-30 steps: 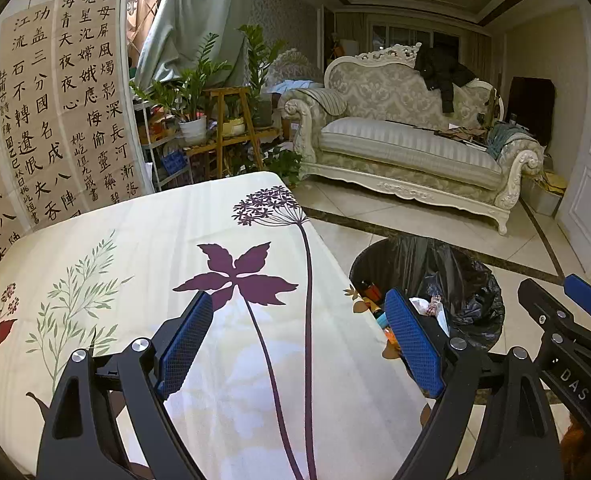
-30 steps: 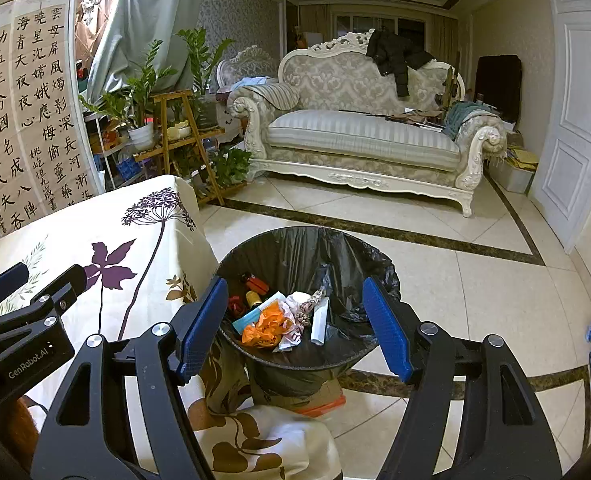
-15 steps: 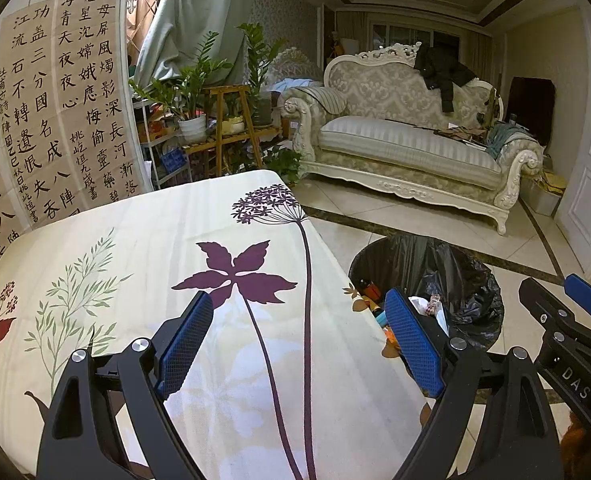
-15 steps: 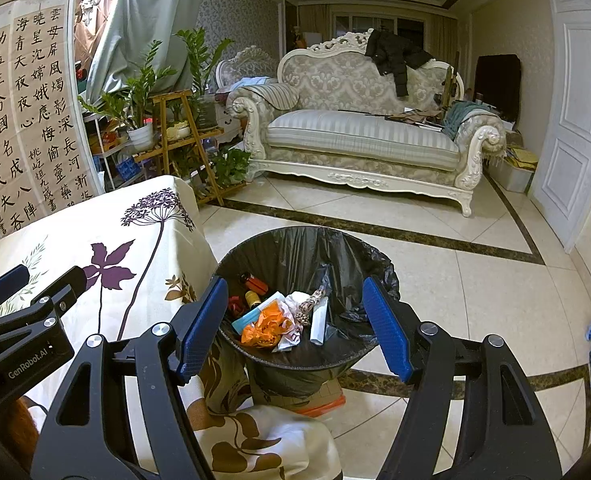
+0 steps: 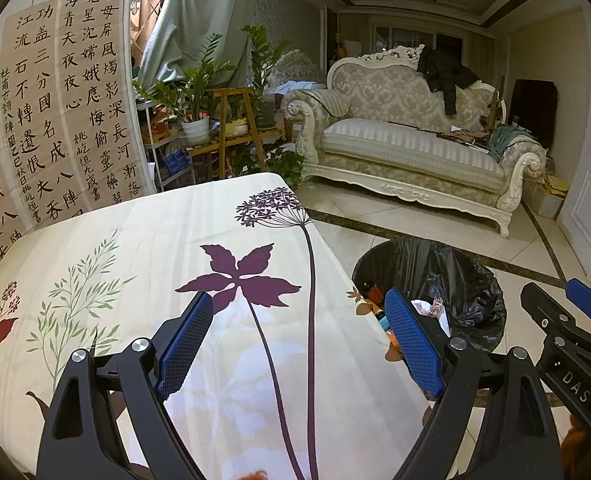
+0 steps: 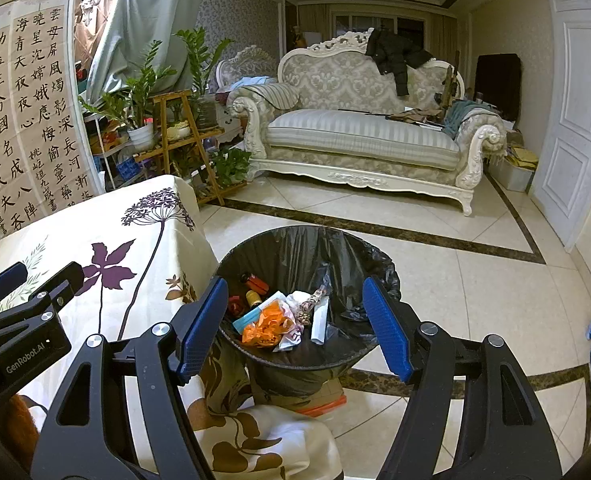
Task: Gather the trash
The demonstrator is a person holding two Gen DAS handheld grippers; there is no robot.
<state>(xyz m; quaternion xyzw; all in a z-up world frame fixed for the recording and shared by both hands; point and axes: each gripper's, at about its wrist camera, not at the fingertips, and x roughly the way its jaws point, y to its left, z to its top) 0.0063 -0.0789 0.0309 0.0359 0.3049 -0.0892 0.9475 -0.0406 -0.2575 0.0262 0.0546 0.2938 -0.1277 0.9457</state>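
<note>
Hovering over the cloth-covered bench (image 5: 143,264), left claw (image 5: 295,340) has its jaws wide apart, nothing between them; the cloth below is bare out to its right edge. Just beside that edge stands the bin (image 6: 295,248), trash (image 6: 271,320) inside. Right claw (image 6: 295,320) above the bin, jaws parted, empty. Tiled floor (image 6: 475,280) beyond lies open.
</note>
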